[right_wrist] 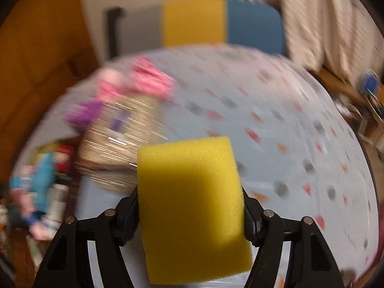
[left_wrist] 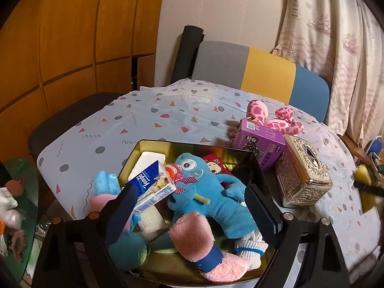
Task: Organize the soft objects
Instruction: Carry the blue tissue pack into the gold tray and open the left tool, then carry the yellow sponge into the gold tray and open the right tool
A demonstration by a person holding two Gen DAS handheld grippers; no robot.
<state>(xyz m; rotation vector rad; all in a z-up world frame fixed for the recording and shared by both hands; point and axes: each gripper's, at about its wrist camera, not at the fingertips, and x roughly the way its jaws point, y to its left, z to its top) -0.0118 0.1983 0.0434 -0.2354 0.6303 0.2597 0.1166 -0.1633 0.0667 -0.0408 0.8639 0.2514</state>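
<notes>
Yellow foam sponge (right_wrist: 192,206) pinched between both fingers of right gripper (right_wrist: 190,216), held upright above patterned tablecloth (right_wrist: 300,144); jaws pressed into its sides. Rest of right wrist view smeared by blur: silver tissue box (right_wrist: 120,139), something purple and pink behind it, tin of toys far left, striped chair back (right_wrist: 194,21) beyond table edge

Left wrist view, sharper: left gripper (left_wrist: 189,208) spread wide over gold tin (left_wrist: 153,146), nothing clamped. Left finger (left_wrist: 124,211) overlapping Tempo tissue pack (left_wrist: 153,187), contact unclear; right finger (left_wrist: 261,211) lying over blue plush monster (left_wrist: 206,192). Inside tin: monster sprawled on its back, red plush (left_wrist: 214,164) behind it, white block (left_wrist: 150,162) at far left corner, pink fuzzy piece with blue band (left_wrist: 204,247) nearest camera, white sock with blue stripe (left_wrist: 250,247) at near right. Light blue and pink plush (left_wrist: 105,187) hanging over tin's left wall. Purple carton (left_wrist: 259,144) just beyond tin's far right corner, pink spotted plush (left_wrist: 271,117) behind it, tissue box (left_wrist: 302,172) beside tin on right. Sponge and right gripper barely visible at far right edge
</notes>
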